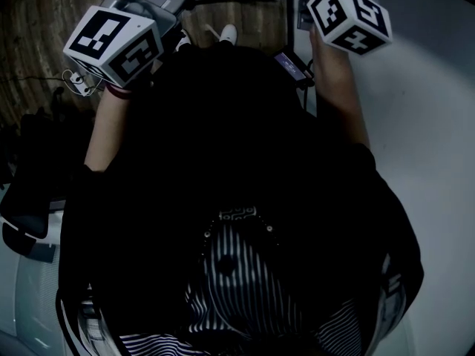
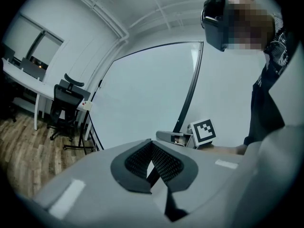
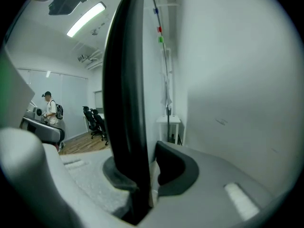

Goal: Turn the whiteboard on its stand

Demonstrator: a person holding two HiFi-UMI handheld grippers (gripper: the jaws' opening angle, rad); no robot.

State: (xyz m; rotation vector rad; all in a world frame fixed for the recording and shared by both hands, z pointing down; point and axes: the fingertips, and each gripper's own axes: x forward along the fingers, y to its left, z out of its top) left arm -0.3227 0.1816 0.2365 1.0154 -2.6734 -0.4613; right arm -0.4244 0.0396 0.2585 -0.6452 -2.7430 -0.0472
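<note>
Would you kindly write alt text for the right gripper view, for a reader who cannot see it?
The right tool is clamped on the dark frame edge of the whiteboard, which rises up the middle. A pale surface fills the right side; at left are office chairs, a person with a backpack and a ceiling light.

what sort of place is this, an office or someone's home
Most likely an office or lab workspace: a black swivel office chair at a long white desk, a large white whiteboard in a dark frame, and a wood-plank floor.
</note>
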